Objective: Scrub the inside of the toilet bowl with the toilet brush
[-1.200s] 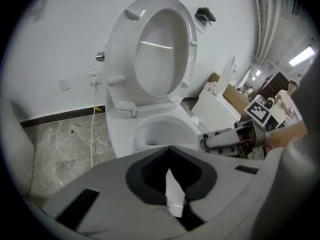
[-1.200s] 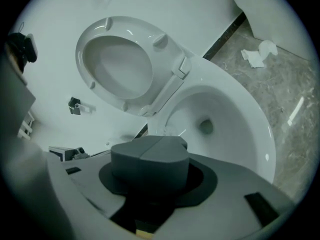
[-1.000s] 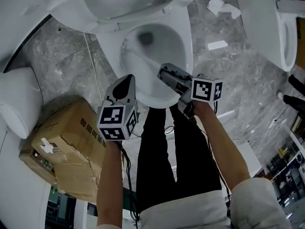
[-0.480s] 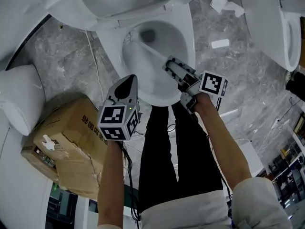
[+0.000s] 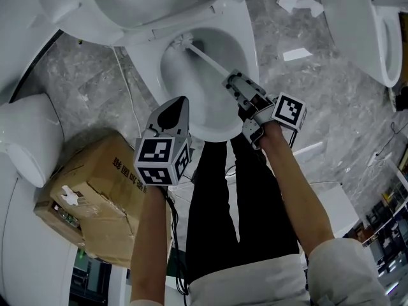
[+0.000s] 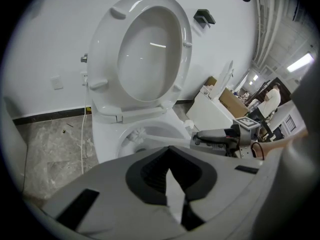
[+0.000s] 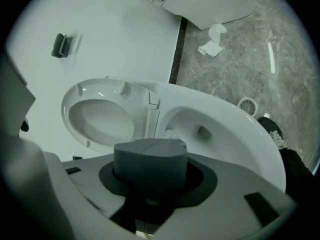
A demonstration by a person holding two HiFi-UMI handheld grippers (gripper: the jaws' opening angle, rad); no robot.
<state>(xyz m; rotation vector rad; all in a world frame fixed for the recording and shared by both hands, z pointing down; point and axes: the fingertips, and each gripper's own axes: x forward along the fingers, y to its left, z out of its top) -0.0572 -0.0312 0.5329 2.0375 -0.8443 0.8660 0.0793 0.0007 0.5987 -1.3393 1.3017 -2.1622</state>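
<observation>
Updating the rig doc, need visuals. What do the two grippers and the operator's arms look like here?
Both are handheld. The left gripper has a light grey shell tapering to a black-lined tip. The right gripper is grey with dark pads. Each carries a white cube with black square markers. A black cable trails from the left one. Forearms bare, white sleeves, black trousers.

Bowl: glossy white ceramic toilet bowl (image 5: 250, 43)
Brush: white slim-handled toilet brush (image 5: 207, 57)
Floor: grey veined stone floor (image 5: 89, 81)
Box: brown cardboard box (image 5: 95, 183)
My left tool (image 5: 173, 110), right tool (image 5: 233, 81): grey, black-and-white square markers
</observation>
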